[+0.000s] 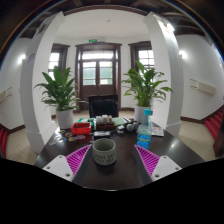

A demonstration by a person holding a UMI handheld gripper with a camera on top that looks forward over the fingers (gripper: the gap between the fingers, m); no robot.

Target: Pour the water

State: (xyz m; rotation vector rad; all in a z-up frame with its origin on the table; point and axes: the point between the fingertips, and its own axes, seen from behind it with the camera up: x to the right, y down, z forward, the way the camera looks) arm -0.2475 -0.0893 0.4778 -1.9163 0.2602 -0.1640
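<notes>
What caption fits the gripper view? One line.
Open gripper flanks a green mug on a dark table, water bottle beyond.

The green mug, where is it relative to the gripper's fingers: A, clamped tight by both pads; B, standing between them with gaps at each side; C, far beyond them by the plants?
B: the green mug stands on the dark table between the open gripper fingers, gaps showing at both pads.

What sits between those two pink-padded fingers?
A green mug stands on the dark table between the open gripper's fingers, gaps either side, in the gripper view.
</notes>
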